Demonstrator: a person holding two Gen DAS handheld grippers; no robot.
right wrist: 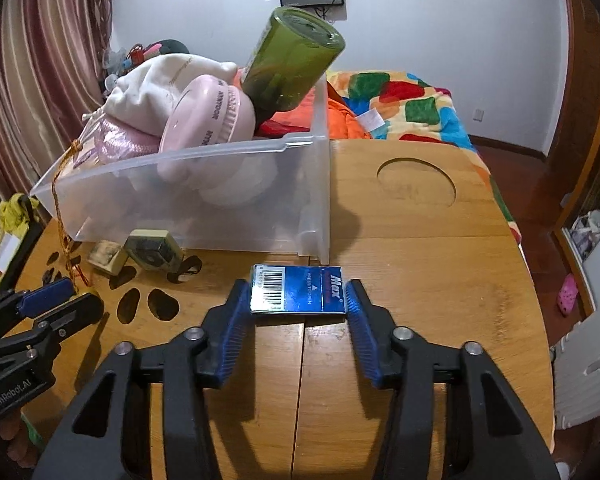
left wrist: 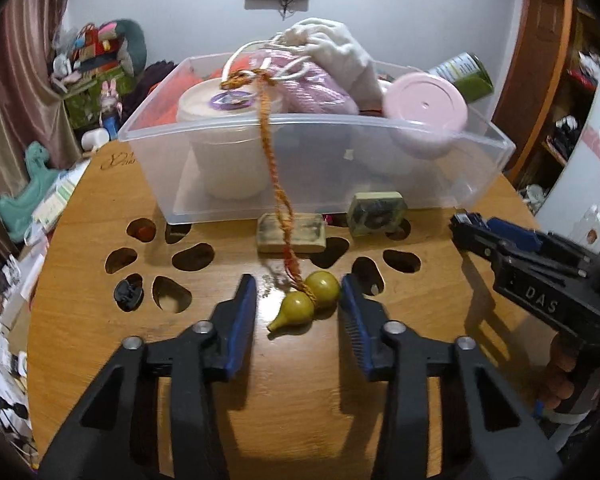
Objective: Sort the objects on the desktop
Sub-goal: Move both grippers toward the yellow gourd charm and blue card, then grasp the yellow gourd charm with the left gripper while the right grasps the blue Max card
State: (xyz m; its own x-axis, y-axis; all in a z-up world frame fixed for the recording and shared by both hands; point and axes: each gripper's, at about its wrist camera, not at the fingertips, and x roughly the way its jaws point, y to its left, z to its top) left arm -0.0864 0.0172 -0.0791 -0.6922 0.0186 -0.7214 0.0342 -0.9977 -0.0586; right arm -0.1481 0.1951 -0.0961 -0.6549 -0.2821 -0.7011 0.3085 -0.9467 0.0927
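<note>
A yellow-green gourd charm (left wrist: 306,302) lies on the wooden table, its orange cord (left wrist: 274,160) running up over the rim of the clear plastic bin (left wrist: 316,152). My left gripper (left wrist: 299,296) is open, its blue pads either side of the gourd. In the right wrist view a blue "Max" staples box (right wrist: 298,290) lies flat on the table in front of the bin (right wrist: 236,196). My right gripper (right wrist: 298,296) is open, its pads flanking the box. The bin holds a white tub (left wrist: 228,108), a pink jar (left wrist: 426,104), a green bottle (right wrist: 292,60) and cloth bags.
Two small rectangular blocks (left wrist: 292,232) (left wrist: 376,208) lie against the bin's front wall. The table (right wrist: 420,248) has paw-shaped cut-outs (left wrist: 192,256) and a round recess (right wrist: 416,184). A small black object (left wrist: 128,292) lies at left. Clutter borders the left; a bed lies behind.
</note>
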